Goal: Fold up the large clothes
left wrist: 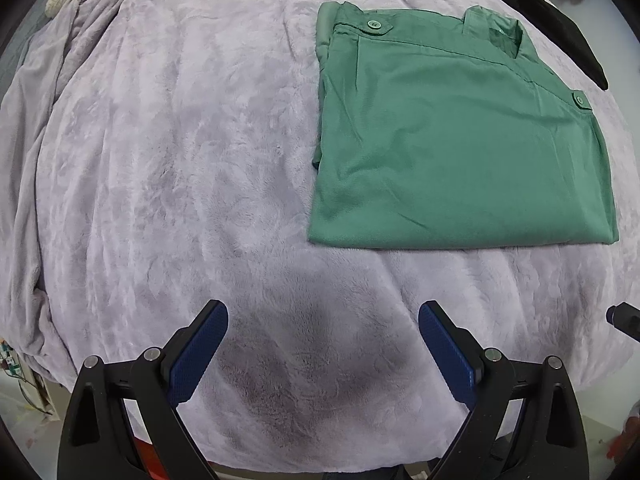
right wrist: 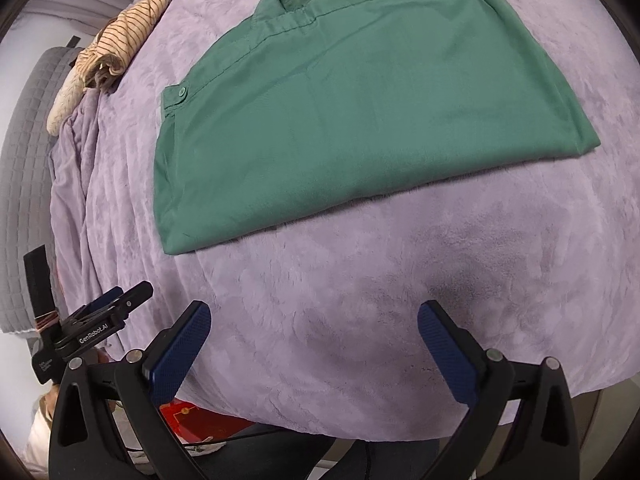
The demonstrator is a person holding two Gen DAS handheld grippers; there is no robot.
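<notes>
A green shirt (left wrist: 460, 140) lies folded into a flat rectangle on a bed under a lilac plush blanket (left wrist: 180, 160), collar and buttoned shoulder tabs at its far edge. The left tongs (left wrist: 323, 334) hang over bare blanket near the bed's near edge, spread wide with nothing between the blue pads (left wrist: 198, 354), the shirt well ahead and to their right. The right tongs (right wrist: 314, 332) are likewise spread wide and empty above the blanket, the shirt's folded near edge ahead of them. A striped cloth (right wrist: 120, 48) is bunched at the far left of the bed. The left tongs also show at the left edge of the right wrist view.
</notes>
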